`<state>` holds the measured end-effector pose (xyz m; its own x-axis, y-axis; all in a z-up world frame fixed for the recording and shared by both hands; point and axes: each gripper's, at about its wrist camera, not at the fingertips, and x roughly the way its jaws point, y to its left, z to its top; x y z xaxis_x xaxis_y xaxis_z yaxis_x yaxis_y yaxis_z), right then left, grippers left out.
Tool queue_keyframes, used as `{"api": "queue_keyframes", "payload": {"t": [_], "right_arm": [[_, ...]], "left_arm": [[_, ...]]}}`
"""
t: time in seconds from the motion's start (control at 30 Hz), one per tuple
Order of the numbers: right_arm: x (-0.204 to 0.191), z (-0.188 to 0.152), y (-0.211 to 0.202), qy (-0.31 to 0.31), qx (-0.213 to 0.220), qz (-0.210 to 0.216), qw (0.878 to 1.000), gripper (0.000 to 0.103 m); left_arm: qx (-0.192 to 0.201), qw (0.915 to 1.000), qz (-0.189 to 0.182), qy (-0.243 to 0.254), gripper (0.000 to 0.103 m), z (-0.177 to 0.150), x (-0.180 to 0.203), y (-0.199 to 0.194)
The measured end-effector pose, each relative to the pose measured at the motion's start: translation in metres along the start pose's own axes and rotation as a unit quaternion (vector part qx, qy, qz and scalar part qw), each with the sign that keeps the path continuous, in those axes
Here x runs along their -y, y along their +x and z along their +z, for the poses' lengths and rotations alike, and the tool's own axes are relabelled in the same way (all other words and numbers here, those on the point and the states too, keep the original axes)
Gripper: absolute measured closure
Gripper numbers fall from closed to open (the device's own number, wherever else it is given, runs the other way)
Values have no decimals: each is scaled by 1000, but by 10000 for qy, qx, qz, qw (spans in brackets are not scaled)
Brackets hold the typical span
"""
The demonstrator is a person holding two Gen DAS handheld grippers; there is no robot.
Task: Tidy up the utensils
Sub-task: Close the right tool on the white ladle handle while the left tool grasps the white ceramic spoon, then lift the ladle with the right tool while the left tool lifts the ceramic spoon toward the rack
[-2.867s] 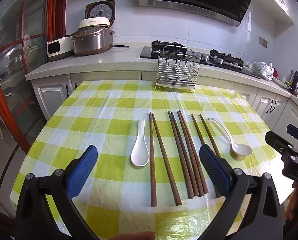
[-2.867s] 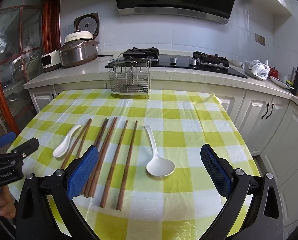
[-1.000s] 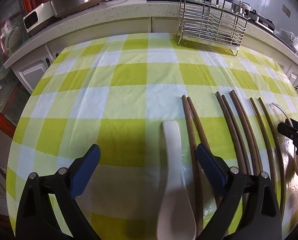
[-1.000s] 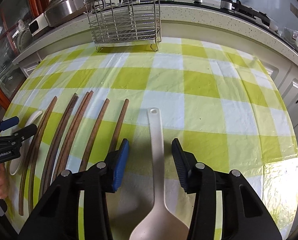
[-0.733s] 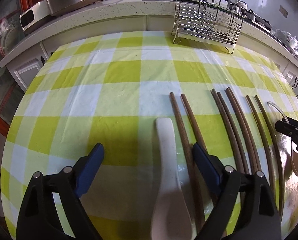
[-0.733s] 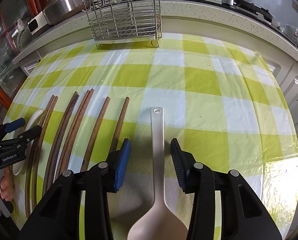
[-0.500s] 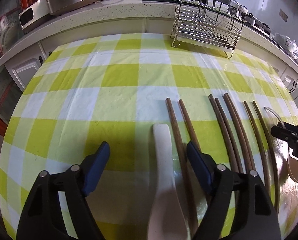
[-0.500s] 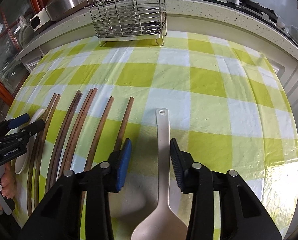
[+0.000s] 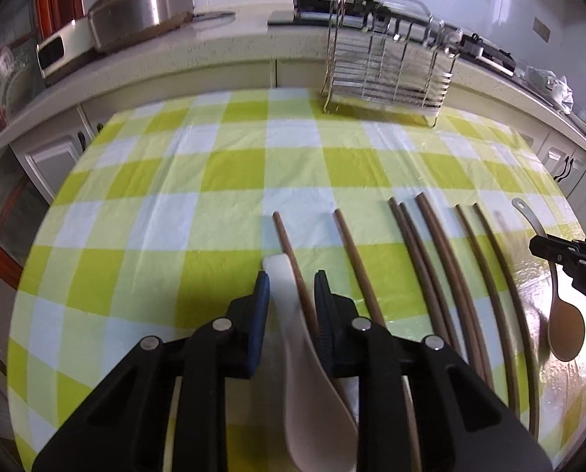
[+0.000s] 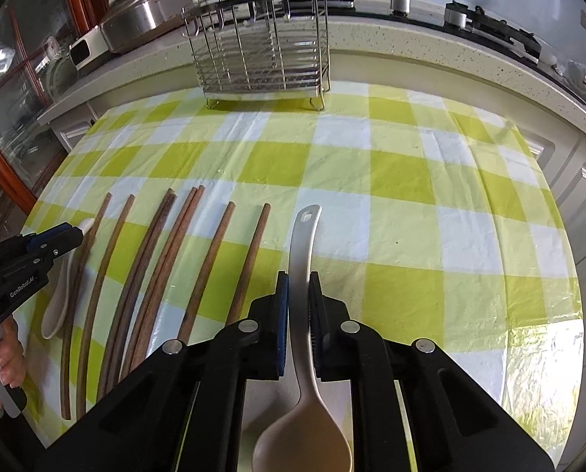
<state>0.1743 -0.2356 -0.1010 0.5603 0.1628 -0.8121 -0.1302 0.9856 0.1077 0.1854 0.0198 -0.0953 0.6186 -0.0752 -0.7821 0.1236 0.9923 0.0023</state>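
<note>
**Both claws closed on a spoon each, rack standing far ahead**

The wire utensil rack (image 10: 259,45) stands at the far edge of the table, ahead of both claws and well apart from them; through its bars no utensil shows inside. In the left wrist view the same rack (image 9: 387,74) sits ahead and to the right.

The right gripper (image 10: 299,287) has its blue pads pressed narrow against the handle of a long white spoon (image 10: 303,314). The handle runs forward between the fingers, its holed tip past them, and the bowl lies back under the claw, close to the camera. The left gripper (image 9: 292,295) is drawn in narrow on a short white spoon (image 9: 304,354), whose handle end pokes out just past the fingertips, the bowl again behind them. One brown chopstick (image 9: 295,271) also passes between these fingers, lying against the spoon's right side; whether the pads pinch it too I cannot tell.

The other chopsticks (image 10: 163,271) lie in a row on the yellow-green checked tablecloth (image 10: 411,181), just left of the right claw and right of the left one, all pointing toward the rack. The cloth between claws and rack is bare. Beyond the table runs a counter with a steel cooker (image 10: 143,11) at the far left.
</note>
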Motion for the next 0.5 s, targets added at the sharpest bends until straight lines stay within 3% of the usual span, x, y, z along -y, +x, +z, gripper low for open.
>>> {"api": "queue_keyframes", "payload": {"t": [0.2,0.5], "right_arm": [[-1,0,-21,20,292,-11,9996,90],[-10,-4,-55,-114,745,-2,9972,90]], "left_arm": [[336,9994,-55,-45,80,-2,0,-27],[758,9966,-292,-167,96,-8,-8,-65]]}}
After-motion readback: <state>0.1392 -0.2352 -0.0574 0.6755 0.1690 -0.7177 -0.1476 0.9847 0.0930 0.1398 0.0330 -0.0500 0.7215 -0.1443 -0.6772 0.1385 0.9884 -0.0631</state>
